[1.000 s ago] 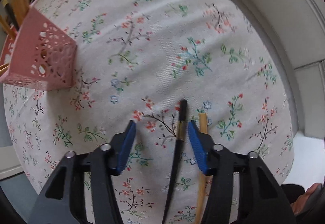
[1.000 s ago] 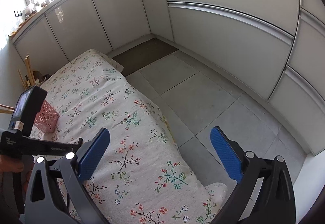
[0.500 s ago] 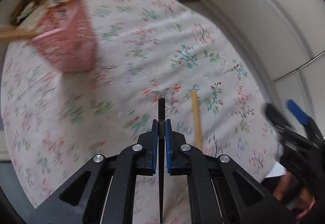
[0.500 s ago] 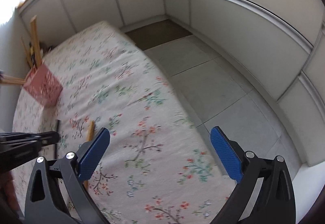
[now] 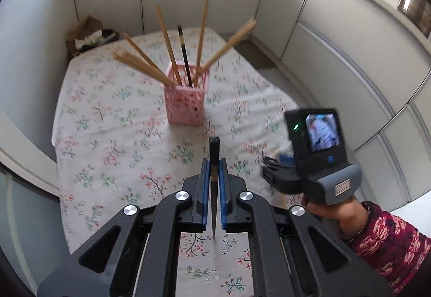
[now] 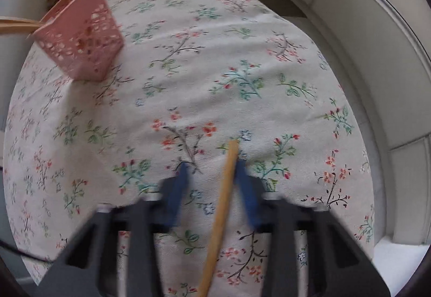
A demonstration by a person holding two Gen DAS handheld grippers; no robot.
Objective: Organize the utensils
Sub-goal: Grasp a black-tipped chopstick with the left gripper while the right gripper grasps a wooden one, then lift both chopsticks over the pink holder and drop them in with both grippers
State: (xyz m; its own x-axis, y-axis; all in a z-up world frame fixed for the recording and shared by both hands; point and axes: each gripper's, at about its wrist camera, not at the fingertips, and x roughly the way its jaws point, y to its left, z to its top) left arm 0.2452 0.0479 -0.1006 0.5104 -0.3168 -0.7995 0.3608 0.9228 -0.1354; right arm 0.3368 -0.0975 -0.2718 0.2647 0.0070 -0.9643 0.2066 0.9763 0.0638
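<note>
Ahead of my grippers: one pink basket (image 5: 185,105), one black chopstick (image 5: 184,54) and six wooden chopsticks (image 5: 168,45) inside.

Black tool (image 5: 212,173) frames with blue pads (image 5: 206,189) and silver screws; maroon floral sleeve (image 5: 390,245).

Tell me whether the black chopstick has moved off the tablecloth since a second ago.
Yes. The black chopstick lay on the flowered tablecloth before; now the left gripper holds it lifted above the cloth, pointing toward the pink basket.
</note>
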